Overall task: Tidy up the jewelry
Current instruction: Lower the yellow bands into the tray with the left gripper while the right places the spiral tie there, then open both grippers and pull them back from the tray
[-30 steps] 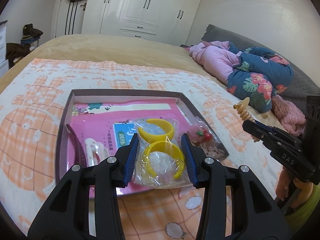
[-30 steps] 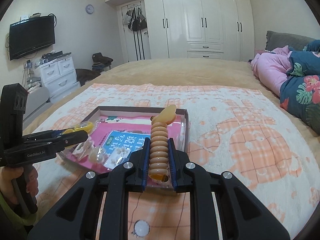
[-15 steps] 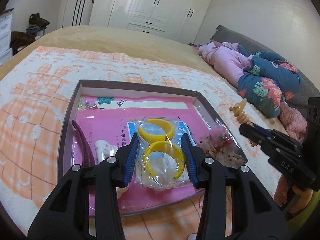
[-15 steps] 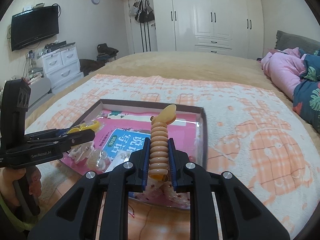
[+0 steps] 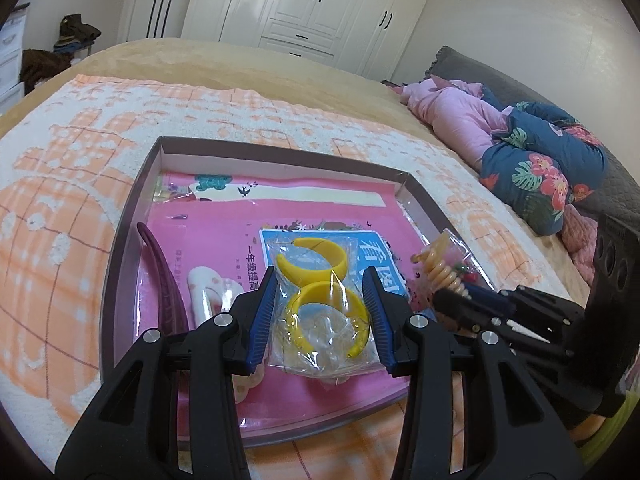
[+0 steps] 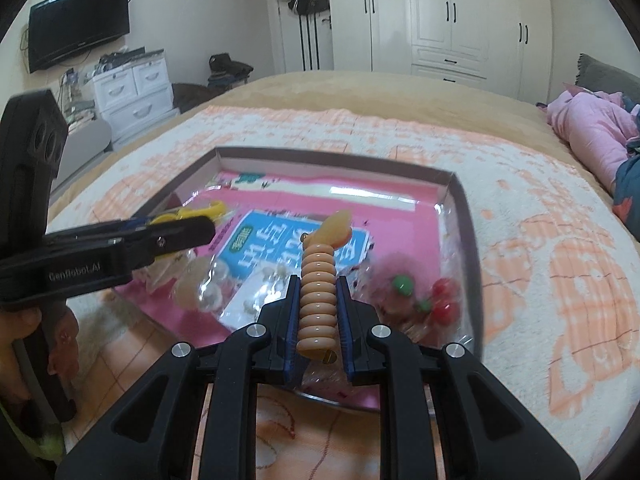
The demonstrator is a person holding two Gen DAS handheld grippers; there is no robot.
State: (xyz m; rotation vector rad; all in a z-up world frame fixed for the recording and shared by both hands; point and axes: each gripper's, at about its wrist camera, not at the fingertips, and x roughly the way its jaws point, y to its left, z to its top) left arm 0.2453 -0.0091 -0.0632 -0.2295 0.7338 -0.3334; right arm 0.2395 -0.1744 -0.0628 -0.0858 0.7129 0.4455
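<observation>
So both grippers are loaded right now. The left gripper [image 5: 322, 312] has its jaws clamped on a clear plastic bag [image 5: 320, 344] with two yellow bangles [image 5: 310, 262] in it, held just over the near half of the shallow box tray [image 5: 280, 150]. The right gripper [image 6: 318, 312] has its jaws squeezed on one ribbed beige hair clip [image 6: 318, 292], sticking up and forward between the fingers, over the tray's near right corner.

Inside the tray there's one pink booklet [image 5: 224, 240] lining the bottom, with a blue label on it. On top of that, at the left: one dark maroon headband [image 5: 162, 276] lying along the left wall, and one cream hair clip [image 5: 208, 292] right beside it. On the right side sits one clear packet with red and green beads [image 6: 420, 300]; it's blurred in the right wrist view, so I can't count the beads.

The tray sits on an orange-and-white towel blanket [image 5: 60, 200] spread over the bed [image 5: 180, 60]. Pink and floral bedding is piled at the far right [image 5: 520, 148].
</observation>
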